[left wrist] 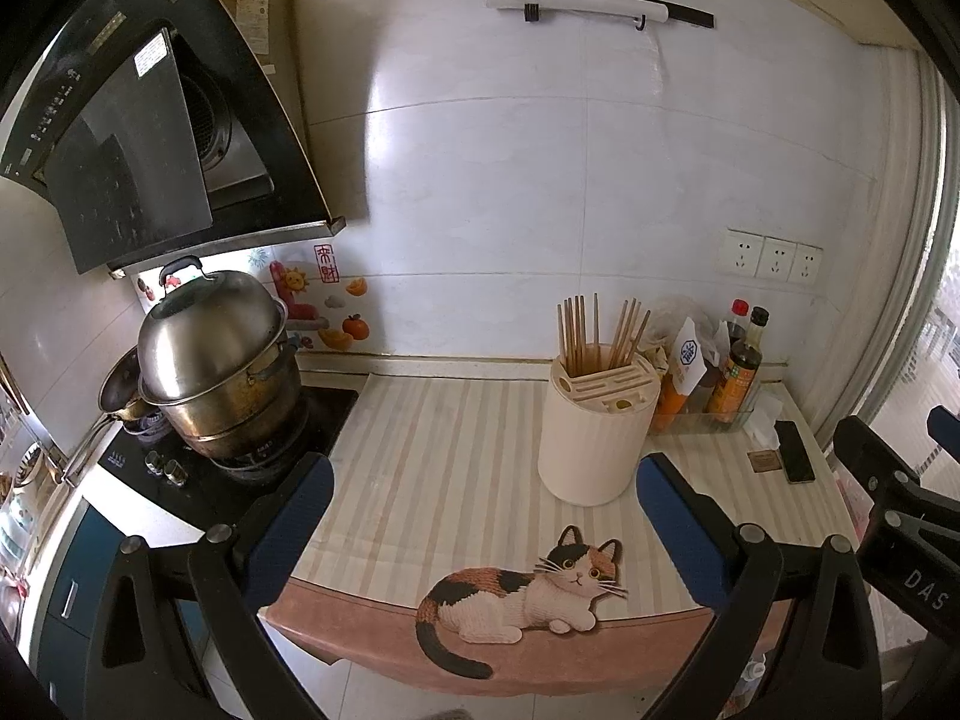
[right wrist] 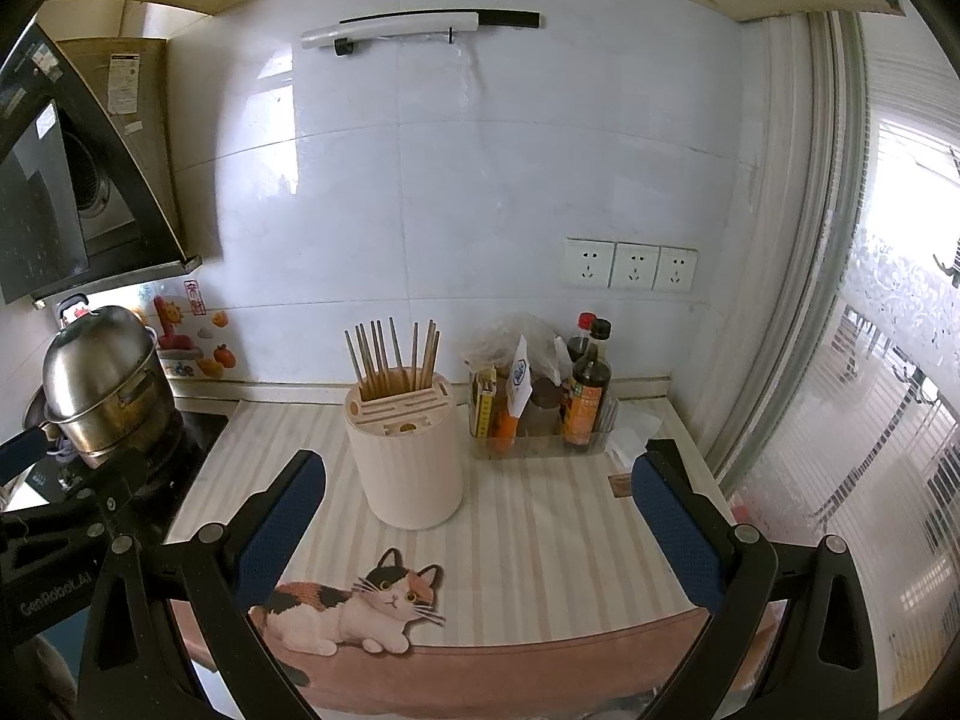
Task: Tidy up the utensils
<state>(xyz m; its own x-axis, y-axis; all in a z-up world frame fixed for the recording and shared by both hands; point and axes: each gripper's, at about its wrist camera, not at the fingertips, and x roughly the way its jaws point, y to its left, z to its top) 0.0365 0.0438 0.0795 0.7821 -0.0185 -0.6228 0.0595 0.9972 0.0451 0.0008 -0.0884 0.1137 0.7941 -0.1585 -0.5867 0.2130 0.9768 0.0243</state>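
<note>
A cream cylindrical utensil holder (left wrist: 591,444) (right wrist: 408,462) stands on the striped counter mat. Several wooden chopsticks (left wrist: 600,333) (right wrist: 393,357) stand upright in its back slot. My left gripper (left wrist: 486,498) is open and empty, held near the counter's front edge, short of the holder. My right gripper (right wrist: 477,495) is open and empty, also short of the holder, which sits between its fingers in view. The right gripper shows at the right edge of the left wrist view (left wrist: 888,480). The left gripper shows at the left edge of the right wrist view (right wrist: 66,480).
A striped mat with a cat picture (left wrist: 528,594) (right wrist: 360,606) covers the counter. A clear tray of sauce bottles (left wrist: 720,384) (right wrist: 558,414) stands right of the holder. A phone (left wrist: 795,450) lies at the right. A steel pot (left wrist: 222,360) (right wrist: 108,390) sits on the stove at left.
</note>
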